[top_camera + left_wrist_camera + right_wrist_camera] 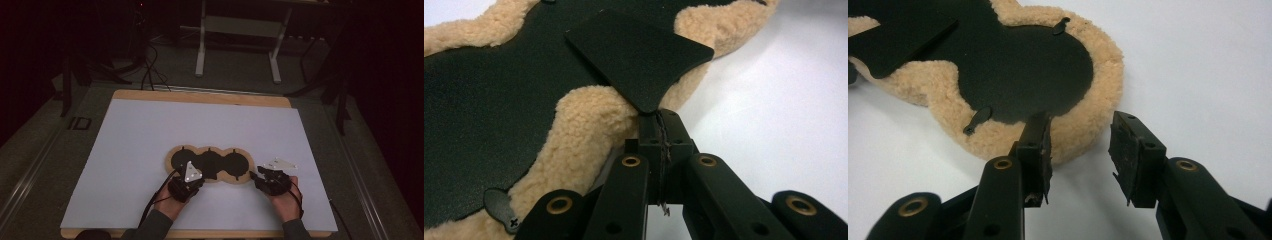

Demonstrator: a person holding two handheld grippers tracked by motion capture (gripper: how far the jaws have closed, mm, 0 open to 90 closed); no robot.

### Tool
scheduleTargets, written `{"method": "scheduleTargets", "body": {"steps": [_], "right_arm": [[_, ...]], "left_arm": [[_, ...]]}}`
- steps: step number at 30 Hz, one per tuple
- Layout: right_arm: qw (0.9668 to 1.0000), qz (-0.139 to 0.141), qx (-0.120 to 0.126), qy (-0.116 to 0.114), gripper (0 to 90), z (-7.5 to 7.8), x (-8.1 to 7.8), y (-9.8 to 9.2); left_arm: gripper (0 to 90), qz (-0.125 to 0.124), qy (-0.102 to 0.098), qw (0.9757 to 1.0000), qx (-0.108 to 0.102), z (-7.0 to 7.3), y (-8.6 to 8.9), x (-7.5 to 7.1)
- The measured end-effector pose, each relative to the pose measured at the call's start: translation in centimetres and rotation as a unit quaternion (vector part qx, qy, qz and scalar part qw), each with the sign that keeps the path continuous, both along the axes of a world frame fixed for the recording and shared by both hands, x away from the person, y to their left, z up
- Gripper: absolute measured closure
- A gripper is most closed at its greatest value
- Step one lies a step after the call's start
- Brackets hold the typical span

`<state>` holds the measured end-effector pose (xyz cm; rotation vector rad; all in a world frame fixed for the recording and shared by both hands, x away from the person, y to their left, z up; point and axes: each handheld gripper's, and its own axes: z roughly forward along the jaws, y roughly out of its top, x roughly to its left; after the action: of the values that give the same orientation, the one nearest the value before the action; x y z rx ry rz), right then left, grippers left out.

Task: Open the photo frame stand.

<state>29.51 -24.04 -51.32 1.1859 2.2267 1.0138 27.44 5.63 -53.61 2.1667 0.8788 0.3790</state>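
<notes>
Fleece-edged black mat [210,164] lies near the front of the white table [150,150], a gripper at each end.

The left gripper view shows the left gripper [659,120] closed on a lifted black flap [639,57]. The right gripper [1080,150] stands half open, empty, just beside the mat's fleece rim [1083,130].

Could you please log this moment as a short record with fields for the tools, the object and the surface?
surface: white sheet on a wooden table
object: three-lobed tan fleece pad with a black top, lying flat on the sheet
loose part: black flap lifted off the pad's near edge
left tool: shut on the black flap's corner
right tool: open, at the pad's right lobe, gripping nothing
hands: one behind each tool, near the table's front edge
</notes>
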Motion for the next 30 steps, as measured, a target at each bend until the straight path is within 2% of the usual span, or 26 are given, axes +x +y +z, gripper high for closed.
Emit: {"method": "scheduleTargets", "body": {"steps": [12, 21, 27, 30], "right_arm": [[1.0000, 0.000, 0.001, 0.000, 59.8, 0.0, 0.0, 0.0], [1.0000, -0.001, 0.000, 0.002, 59.8, -0.1, -0.1, 0.0], [1.0000, -0.001, -0.001, 0.005, 59.8, -0.2, -0.1, 0.1], [1.0000, -0.001, -0.001, 0.005, 59.8, -0.2, -0.1, 0.1]], "left_arm": [[90.0, 0.002, -0.006, 1.0000, -0.006, 0.3, -0.1, 0.0], [90.0, 0.007, -0.013, 0.9997, -0.020, 1.4, 0.0, 0.2], [90.0, 0.012, -0.020, 0.9988, -0.043, 2.6, 0.2, 0.6], [90.0, 0.011, -0.020, 0.9989, -0.042, 3.0, 0.1, 0.9]]}}
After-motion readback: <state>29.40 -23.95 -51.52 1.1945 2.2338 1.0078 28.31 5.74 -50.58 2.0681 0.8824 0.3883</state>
